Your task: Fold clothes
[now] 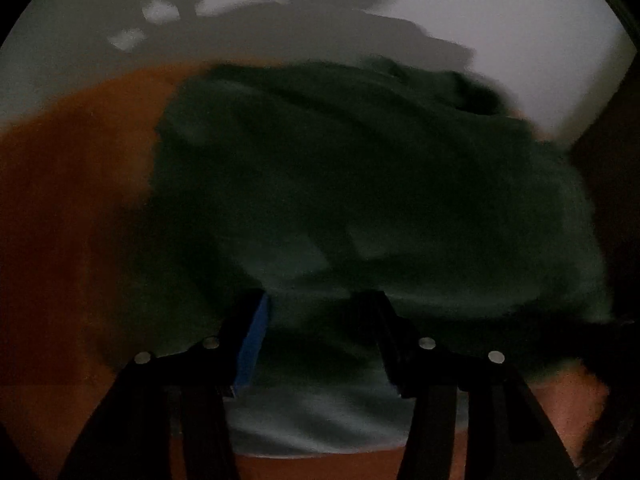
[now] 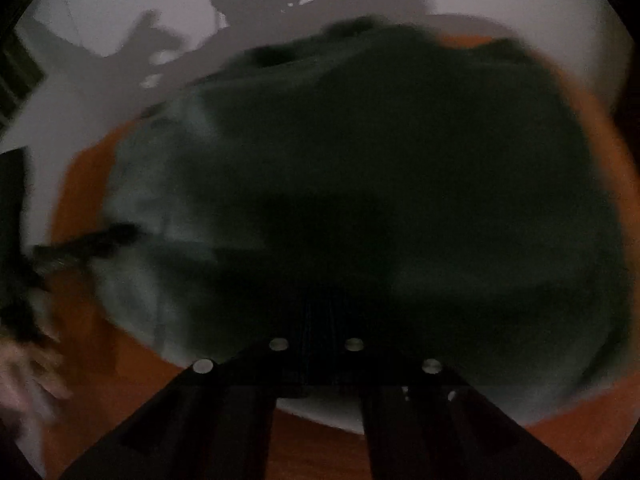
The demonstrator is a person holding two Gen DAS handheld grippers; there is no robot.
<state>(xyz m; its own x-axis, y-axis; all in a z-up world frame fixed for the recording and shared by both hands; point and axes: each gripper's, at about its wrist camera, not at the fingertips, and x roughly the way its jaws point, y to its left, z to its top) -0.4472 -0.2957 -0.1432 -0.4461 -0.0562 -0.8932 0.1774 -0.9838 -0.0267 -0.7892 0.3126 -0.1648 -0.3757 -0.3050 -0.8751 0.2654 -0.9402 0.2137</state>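
My right claw (image 2: 316,320) has its jaws brought together over the near part of the dark green garment (image 2: 360,184), but the tips are lost in shadow and blur, so I cannot tell whether any cloth is pinched between them. My left claw (image 1: 320,300) stands partly open above the same garment (image 1: 360,184), a fold of cloth lying between its fingers with no visible squeeze on it. The garment sits in a loose, rumpled heap on the orange-brown table (image 1: 72,200), spread across most of it, its pale lower edge nearest me. The risk I see is the right claw having closed on nothing, or on one thin layer only; lifting then would drag the heap sideways rather than raise a clean edge. The left fingers could also snag a stray fold if they close where the cloth is bunched.
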